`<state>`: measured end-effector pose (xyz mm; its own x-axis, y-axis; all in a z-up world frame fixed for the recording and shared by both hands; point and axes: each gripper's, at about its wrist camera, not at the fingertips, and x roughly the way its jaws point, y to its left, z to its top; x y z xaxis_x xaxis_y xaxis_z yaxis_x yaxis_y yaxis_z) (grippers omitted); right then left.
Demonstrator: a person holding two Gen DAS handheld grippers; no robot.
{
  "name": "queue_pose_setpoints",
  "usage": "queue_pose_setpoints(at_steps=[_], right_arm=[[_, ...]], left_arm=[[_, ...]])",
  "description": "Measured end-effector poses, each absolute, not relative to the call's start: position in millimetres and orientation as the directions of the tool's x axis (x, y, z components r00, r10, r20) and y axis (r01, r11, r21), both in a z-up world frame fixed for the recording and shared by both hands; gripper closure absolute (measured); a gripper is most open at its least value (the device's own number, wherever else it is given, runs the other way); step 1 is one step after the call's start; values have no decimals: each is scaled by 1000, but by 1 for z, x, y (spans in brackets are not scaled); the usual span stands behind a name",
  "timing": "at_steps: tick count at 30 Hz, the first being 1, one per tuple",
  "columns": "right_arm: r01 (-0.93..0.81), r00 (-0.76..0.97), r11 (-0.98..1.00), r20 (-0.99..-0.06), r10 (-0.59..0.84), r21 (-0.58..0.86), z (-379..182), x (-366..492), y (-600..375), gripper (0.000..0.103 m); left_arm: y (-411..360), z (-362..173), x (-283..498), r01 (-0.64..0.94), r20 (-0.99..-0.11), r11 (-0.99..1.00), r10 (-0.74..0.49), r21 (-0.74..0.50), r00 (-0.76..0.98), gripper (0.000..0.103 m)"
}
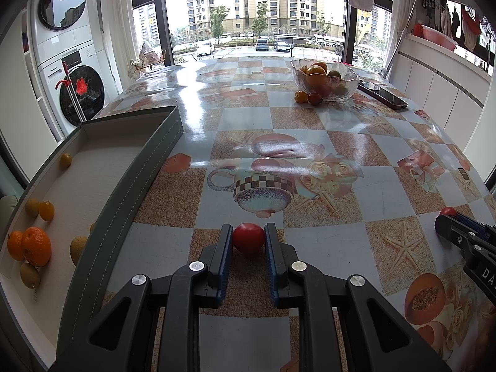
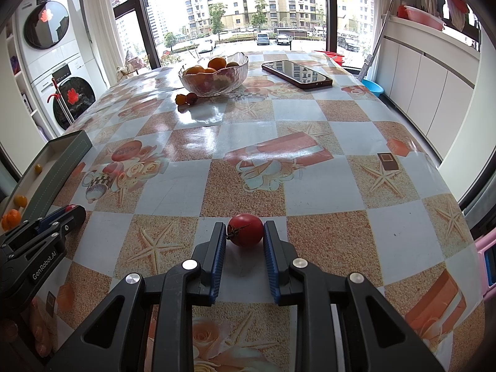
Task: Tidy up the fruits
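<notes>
My left gripper [image 1: 248,232] is shut on a red tomato [image 1: 248,237] held between its tips just above the table. My right gripper [image 2: 244,229] is shut on a second red tomato [image 2: 245,229] with a dry stem. The grey tray [image 1: 145,167] at the left holds oranges [image 1: 34,245] and small yellow fruits [image 1: 46,210]. A glass bowl [image 1: 325,79] of oranges stands at the far side, with two small fruits [image 1: 307,97] beside it. The right gripper shows at the edge of the left wrist view [image 1: 446,217], the left gripper in the right wrist view [image 2: 73,209].
A phone [image 2: 296,74] lies to the right of the bowl [image 2: 214,76]. The table has a glossy checked cloth [image 1: 294,142]. Stacked washing machines [image 1: 68,62] stand to the left, white cabinets [image 2: 418,71] to the right, windows behind.
</notes>
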<state>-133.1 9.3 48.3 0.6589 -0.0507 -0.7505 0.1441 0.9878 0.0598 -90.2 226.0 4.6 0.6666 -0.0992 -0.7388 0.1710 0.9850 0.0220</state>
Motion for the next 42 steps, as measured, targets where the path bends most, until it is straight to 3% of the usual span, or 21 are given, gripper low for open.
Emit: queue_pose_setpoints(at_steps=[17, 25, 28, 33, 42], right_arm=[[143, 656, 988, -753, -54, 54, 48, -132, 10, 76], [127, 594, 989, -805, -17, 73, 54, -126, 7, 76], [118, 577, 990, -816, 0, 83, 59, -126, 11, 76], [78, 563, 993, -826, 30, 89, 71, -118, 29, 76], [-67, 565, 995, -818, 104, 80, 97, -86, 98, 76]], left_arm=[[227, 5, -91, 173, -740, 985, -108, 11, 664, 82], [231, 10, -86, 203, -760, 978, -166, -46, 628, 82], [239, 16, -82, 214, -773, 969, -231, -126, 591, 82], [255, 42, -83, 224, -736, 958, -280, -176, 617, 82], [312, 66, -71, 146, -737, 977, -212, -153, 641, 82]])
